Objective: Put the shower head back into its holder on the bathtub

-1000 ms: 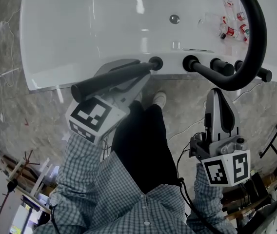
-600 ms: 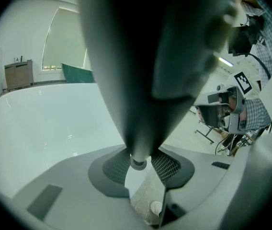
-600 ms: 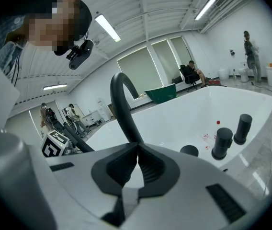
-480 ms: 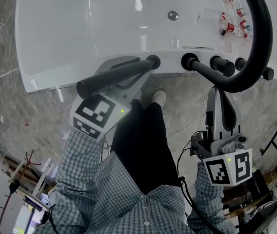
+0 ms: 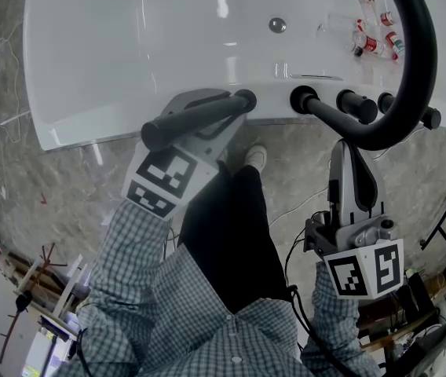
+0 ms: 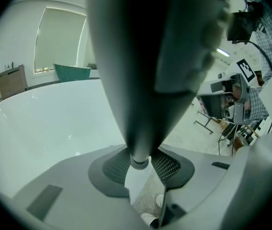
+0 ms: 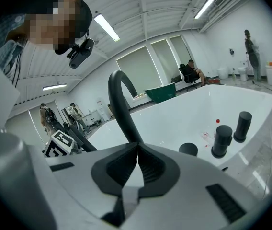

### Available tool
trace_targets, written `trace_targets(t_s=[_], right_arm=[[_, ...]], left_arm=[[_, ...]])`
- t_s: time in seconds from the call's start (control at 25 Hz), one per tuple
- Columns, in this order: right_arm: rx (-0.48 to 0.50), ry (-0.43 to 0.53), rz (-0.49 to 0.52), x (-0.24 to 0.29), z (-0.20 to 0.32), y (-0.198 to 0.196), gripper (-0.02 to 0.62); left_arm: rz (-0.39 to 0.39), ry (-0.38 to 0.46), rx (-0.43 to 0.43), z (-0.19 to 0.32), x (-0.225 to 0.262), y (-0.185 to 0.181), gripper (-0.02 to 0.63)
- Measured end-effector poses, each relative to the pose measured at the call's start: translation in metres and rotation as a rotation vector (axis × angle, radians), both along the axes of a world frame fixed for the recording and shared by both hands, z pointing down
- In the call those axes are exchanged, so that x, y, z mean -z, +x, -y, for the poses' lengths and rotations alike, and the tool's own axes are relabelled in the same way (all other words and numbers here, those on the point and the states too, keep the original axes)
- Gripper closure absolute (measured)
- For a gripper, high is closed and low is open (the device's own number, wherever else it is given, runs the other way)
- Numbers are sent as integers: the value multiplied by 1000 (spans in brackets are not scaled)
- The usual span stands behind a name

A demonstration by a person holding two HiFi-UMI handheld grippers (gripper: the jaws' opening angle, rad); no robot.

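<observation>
The shower head [image 5: 195,116] is a long black rod lying slantwise, its far tip meeting the round black holder [image 5: 246,99] on the white bathtub's rim [image 5: 129,128]. My left gripper [image 5: 224,122] is shut on the rod. In the left gripper view the dark shower head [image 6: 145,56] fills the middle and narrows to its end between the jaws of the left gripper [image 6: 141,169]. My right gripper [image 5: 348,154] hangs shut and empty over the floor below the rim, and the right gripper [image 7: 137,152] points at the tub.
A black arched faucet spout [image 5: 411,69] rises from the rim beside the holder, with black knobs [image 5: 349,104] to its right. Small bottles [image 5: 372,42] lie in the tub near the drain [image 5: 277,25]. The person's shoe [image 5: 256,159] and cables are on the stone floor.
My left gripper has moved up and right toward the tub rim, carrying the rod's near end closer while its tip stays at the holder. The right gripper has barely moved.
</observation>
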State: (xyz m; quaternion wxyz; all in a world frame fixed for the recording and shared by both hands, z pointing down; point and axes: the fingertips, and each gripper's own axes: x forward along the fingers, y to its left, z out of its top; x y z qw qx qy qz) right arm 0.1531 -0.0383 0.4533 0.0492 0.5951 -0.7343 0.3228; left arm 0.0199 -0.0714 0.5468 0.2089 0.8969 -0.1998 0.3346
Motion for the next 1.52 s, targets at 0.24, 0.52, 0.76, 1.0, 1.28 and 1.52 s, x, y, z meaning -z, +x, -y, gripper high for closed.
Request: trace_targets(t_s=[0.24, 0.52, 0.76, 1.0, 1.28, 1.52], right_arm=[[0, 1, 0, 1, -1, 1, 577], [-5, -2, 2, 0, -3, 3, 577], [-7, -5, 4, -1, -4, 5, 577], [-8, -4, 7, -2, -5, 7, 577], [-10, -7, 6, -3, -5, 7, 577], [-13, -8, 7, -5, -4, 6, 577]], left_arm=[[49, -13, -23, -1, -7, 4, 466], [135, -26, -72, -3, -20, 9, 466], [192, -25, -114, -3, -30, 12, 466], [210, -31, -133, -4, -36, 18, 466], [250, -28, -168, -5, -44, 20, 466], [252, -25, -188, -5, -47, 22, 466]])
